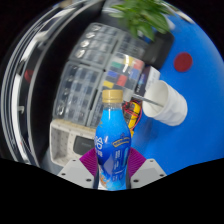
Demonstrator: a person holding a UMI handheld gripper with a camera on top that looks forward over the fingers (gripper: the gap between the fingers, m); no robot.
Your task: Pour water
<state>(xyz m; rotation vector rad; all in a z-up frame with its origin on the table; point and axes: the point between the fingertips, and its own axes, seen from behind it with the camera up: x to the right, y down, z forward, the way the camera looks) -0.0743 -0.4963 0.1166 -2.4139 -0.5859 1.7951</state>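
The fingers (113,170) pinch a blue bottle (113,148) from both sides. It has a yellow cap and is held nearly upright, probably so no water spills before the pour. Just ahead and a little to one side, a white cup (167,101) stands on the blue counter (195,110), likely waiting for the water. Behind the bottle sits a clear rack (90,75) and a colorful can (130,72). A green plant (142,14) is farther back. The can stands close to the cup, so tipping needs care.
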